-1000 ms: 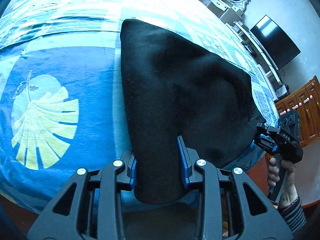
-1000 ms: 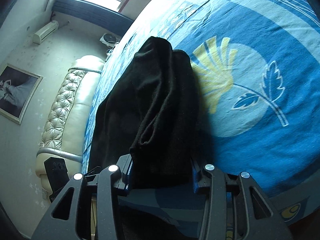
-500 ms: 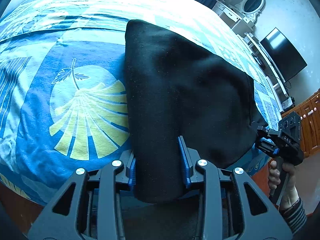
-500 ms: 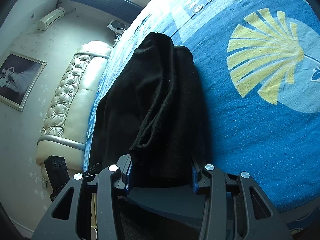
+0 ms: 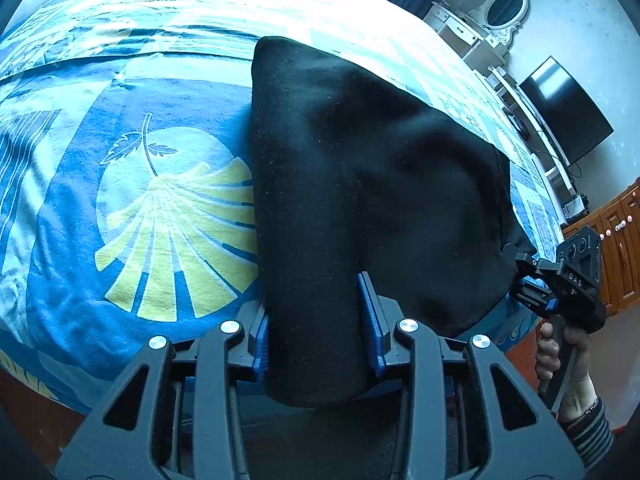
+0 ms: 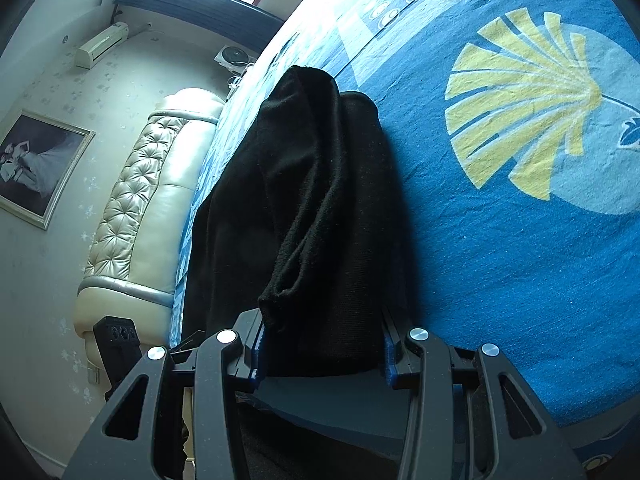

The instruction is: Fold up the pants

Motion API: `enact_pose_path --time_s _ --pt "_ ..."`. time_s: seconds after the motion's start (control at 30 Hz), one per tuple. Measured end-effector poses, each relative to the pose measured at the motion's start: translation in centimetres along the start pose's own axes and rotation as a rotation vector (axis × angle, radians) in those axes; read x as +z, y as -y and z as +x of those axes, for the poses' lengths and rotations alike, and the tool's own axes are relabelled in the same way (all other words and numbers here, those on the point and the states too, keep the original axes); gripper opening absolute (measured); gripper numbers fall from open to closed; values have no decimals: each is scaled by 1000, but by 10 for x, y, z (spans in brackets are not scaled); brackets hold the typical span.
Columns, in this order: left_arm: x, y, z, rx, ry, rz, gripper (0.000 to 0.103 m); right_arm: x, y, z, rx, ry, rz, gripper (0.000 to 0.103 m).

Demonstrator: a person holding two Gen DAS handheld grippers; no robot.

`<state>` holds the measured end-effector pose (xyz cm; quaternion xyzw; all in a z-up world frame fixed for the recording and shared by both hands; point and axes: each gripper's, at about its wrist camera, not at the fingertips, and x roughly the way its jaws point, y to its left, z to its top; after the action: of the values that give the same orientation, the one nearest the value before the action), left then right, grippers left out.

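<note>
Black pants (image 5: 360,184) lie folded on a blue patterned bedspread (image 5: 80,208). My left gripper (image 5: 318,320) is shut on one end of the pants near the bed's near edge. My right gripper (image 6: 322,344) is shut on the other end of the pants (image 6: 312,208), where the folded layers bunch between the blue pads. The right gripper also shows in the left wrist view (image 5: 560,288), at the pants' right corner. The left gripper's body shows in the right wrist view (image 6: 116,344).
A padded cream headboard (image 6: 148,208) stands at the bed's end. A wall TV (image 5: 564,116), a white dresser with mirror (image 5: 480,24) and wooden cabinets (image 5: 616,248) line the room's far side. The bedspread (image 6: 520,240) stretches right of the pants.
Both grippers have carried the pants sideways across the bedspread; the yellow shell print has shifted closer to the pants in both views. Both grips are unchanged.
</note>
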<state>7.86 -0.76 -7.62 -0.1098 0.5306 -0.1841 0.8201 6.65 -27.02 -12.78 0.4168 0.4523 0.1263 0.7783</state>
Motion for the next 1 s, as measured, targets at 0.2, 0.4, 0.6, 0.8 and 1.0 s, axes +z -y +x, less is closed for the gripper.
enact_pose_path --time_s 0.2,0.4,0.6,0.8,1.0 --pt "-2 3 0 13 29 38 46 1 6 -4 15 -2 15 46" --pt "-10 -12 -19 -89 73 99 69 11 -2 -26 -82 -27 -71 63" --pt "16 -38 -27 -201 95 58 78 48 0 -33 -14 24 -55 70" --pt "76 -58 16 -279 45 -73 80 88 7 10 52 1 -3 72" --pt "107 -65 56 -271 -20 -119 80 101 9 42 107 -28 0 73"
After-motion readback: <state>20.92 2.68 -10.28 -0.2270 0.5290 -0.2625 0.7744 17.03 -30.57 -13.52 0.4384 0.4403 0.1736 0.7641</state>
